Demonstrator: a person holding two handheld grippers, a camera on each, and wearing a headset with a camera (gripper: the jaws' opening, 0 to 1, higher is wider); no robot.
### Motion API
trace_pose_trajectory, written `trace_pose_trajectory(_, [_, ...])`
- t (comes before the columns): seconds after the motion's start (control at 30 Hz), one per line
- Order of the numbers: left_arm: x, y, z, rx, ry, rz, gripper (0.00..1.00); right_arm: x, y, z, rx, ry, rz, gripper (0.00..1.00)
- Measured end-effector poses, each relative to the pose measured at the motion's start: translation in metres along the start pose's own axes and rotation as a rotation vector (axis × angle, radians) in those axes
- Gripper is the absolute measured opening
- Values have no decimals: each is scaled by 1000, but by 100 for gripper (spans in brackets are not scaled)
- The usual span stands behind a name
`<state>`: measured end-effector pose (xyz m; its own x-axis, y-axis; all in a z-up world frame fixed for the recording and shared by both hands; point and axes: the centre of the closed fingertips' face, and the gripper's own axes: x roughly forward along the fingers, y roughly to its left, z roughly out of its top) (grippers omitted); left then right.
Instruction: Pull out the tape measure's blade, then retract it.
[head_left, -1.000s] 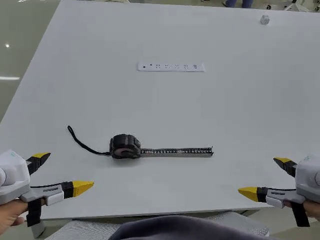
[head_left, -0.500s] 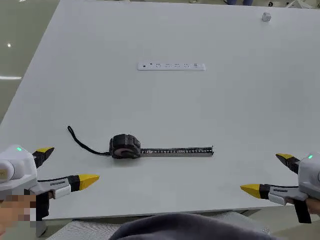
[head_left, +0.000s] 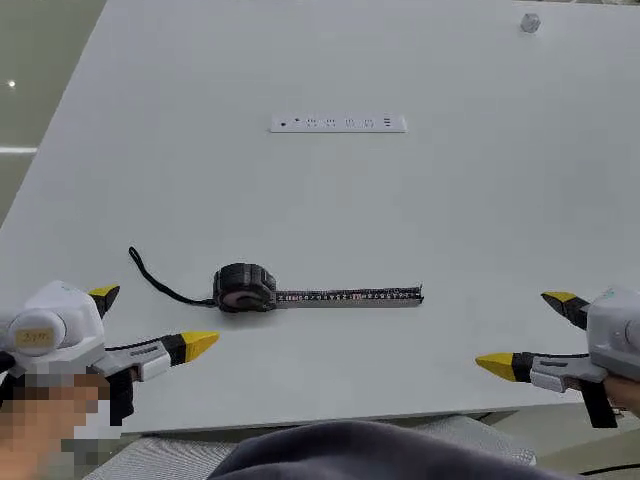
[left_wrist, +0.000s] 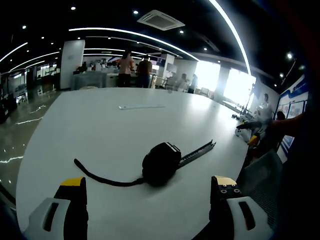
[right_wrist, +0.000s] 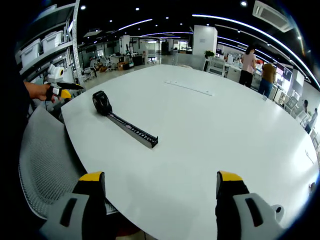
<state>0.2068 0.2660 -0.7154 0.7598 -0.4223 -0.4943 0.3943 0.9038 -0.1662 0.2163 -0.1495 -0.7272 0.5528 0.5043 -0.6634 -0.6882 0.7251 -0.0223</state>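
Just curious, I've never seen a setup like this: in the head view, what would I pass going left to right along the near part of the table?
First the left tool → tape measure case → pulled-out blade → right tool.

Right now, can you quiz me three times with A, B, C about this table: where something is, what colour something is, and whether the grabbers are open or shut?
1. From the tape measure, where is the power strip?
A) on top of it
B) farther away across the table
C) nearer the person

2. What colour is the tape measure's case?
A) black
B) red
C) white

3. The left gripper and right gripper are:
A) shut on something
B) shut, empty
C) open, empty

Answers:
1. B: in the head view the strip lies beyond it.
2. A: the case looks black in every view.
3. C: both pairs of jaws stand apart and touch nothing.
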Motion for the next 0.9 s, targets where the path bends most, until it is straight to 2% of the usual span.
trace_pose_trajectory(0.13, [5, -3, 4, 8, -9, 13, 100, 3, -3, 7, -49, 13, 12, 95])
trace_pose_trajectory(0.3, [14, -7, 8, 43, -7, 37, 100, 6, -8, 15, -109, 35, 40, 91])
trace_pose_trajectory(0.43, [20, -12, 11, 44, -10, 40, 100, 9, -11, 20, -190, 71, 63, 87])
trace_pose_trajectory(0.57, [26, -16, 12, 41, -21, 43, 100, 14, -12, 26, -249, 99, 96, 84])
trace_pose_trajectory(0.63, [29, -21, 12, 35, -17, 33, 100, 17, -8, 29, -275, 118, 138, 82])
trace_pose_trajectory(0.7, [31, -25, 11, 37, -14, 29, 100, 21, -9, 32, -320, 134, 155, 80])
trace_pose_trajectory(0.83, [34, -27, 12, 35, -12, 33, 100, 28, -8, 40, -365, 159, 191, 78])
trace_pose_trajectory(0.9, [35, -26, 13, 38, -12, 50, 100, 31, -9, 45, -399, 169, 204, 78])
